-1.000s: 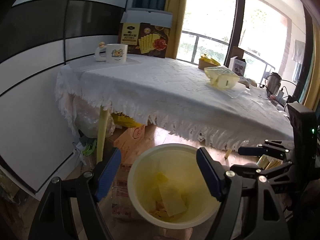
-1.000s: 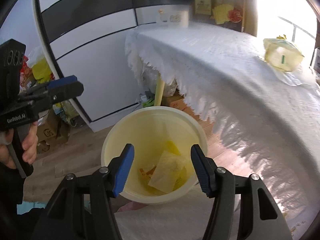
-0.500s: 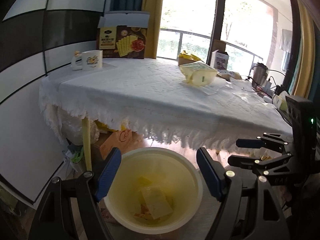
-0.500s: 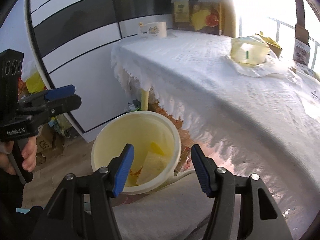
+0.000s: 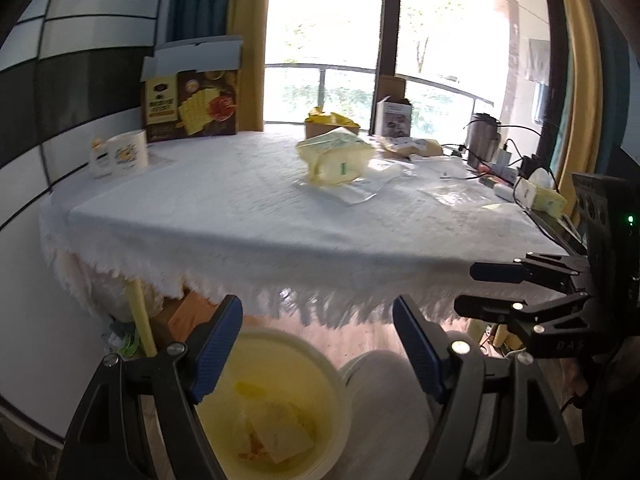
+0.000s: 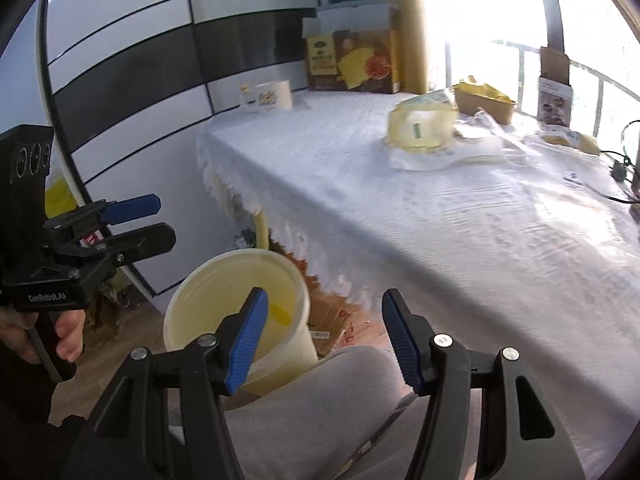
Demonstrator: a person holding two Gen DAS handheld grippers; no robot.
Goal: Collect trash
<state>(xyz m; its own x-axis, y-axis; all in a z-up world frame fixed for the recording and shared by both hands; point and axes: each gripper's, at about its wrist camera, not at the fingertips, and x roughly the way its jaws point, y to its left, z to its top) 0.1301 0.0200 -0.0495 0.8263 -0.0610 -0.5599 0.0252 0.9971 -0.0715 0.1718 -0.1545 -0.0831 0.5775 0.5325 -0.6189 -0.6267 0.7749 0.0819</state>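
A lived-in home dining corner, table [image 5: 248, 216] under a white lace-edged cloth, open cracker box [image 5: 192, 100] and mug [image 5: 128, 154] by the wall, yellow curtains [image 5: 248, 32] beside balcony glass doors, kettle [image 5: 482, 136] and chargers, wooden floor

Bin [image 5: 320, 384]: bottom rim cut off by lower edge in left wrist view; left side hidden behind left claw [image 5: 316, 344] finger. In right wrist view, bin [image 6: 192, 312] interior mostly hidden behind right claw [image 6: 322, 336] finger; contents unreadable. Small items at table [image 5: 240, 216] far right corner blurred. Box [image 5: 192, 96] print too small to read.
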